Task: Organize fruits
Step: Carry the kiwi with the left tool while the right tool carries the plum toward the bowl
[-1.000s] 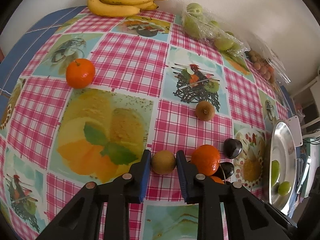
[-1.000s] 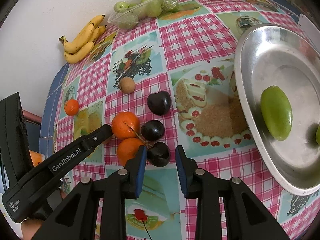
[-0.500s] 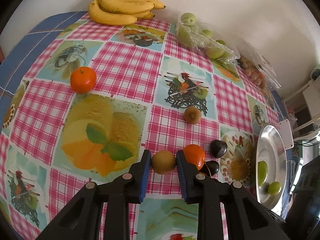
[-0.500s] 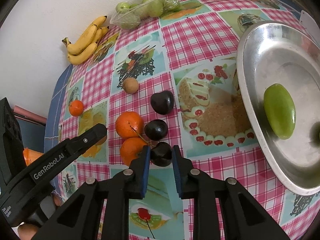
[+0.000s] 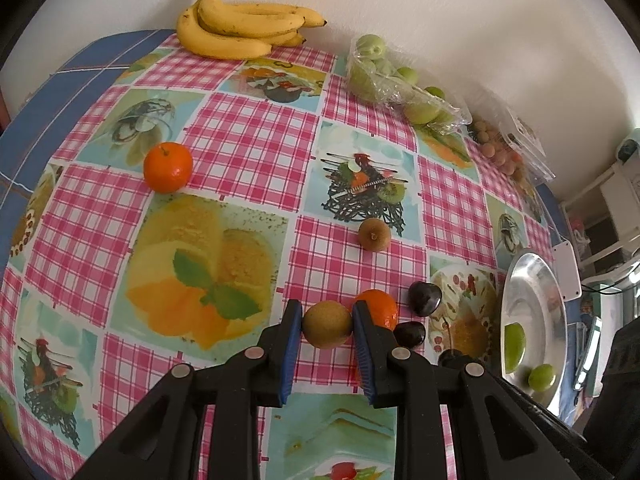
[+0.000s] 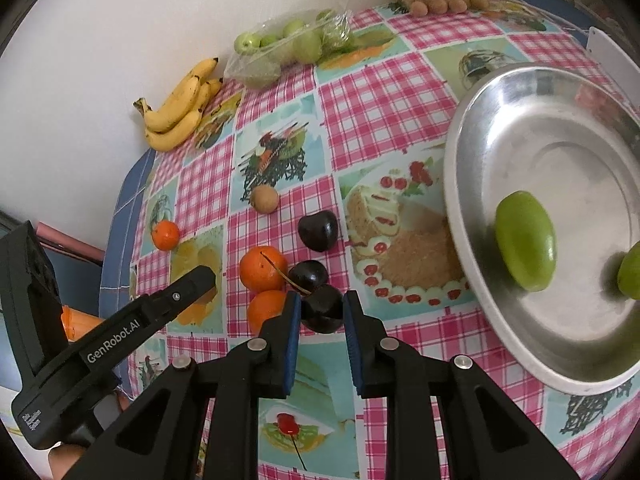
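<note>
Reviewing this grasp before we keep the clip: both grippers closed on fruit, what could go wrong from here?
1. The right gripper pinches a dark cherry whose stem lies across the neighbouring cherry and orange; lifting may drag them.
2. The left gripper holds a round kiwi near the fingertips only; it could slip out.
3. The metal plate rim is raised; a low carry could clip it.

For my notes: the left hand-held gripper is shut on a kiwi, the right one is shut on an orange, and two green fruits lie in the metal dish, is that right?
Not quite. The right hand-held gripper is shut on a dark plum, not an orange, as the right wrist view shows. The left hand-held gripper holds the kiwi, and two green fruits lie in the dish.
</note>
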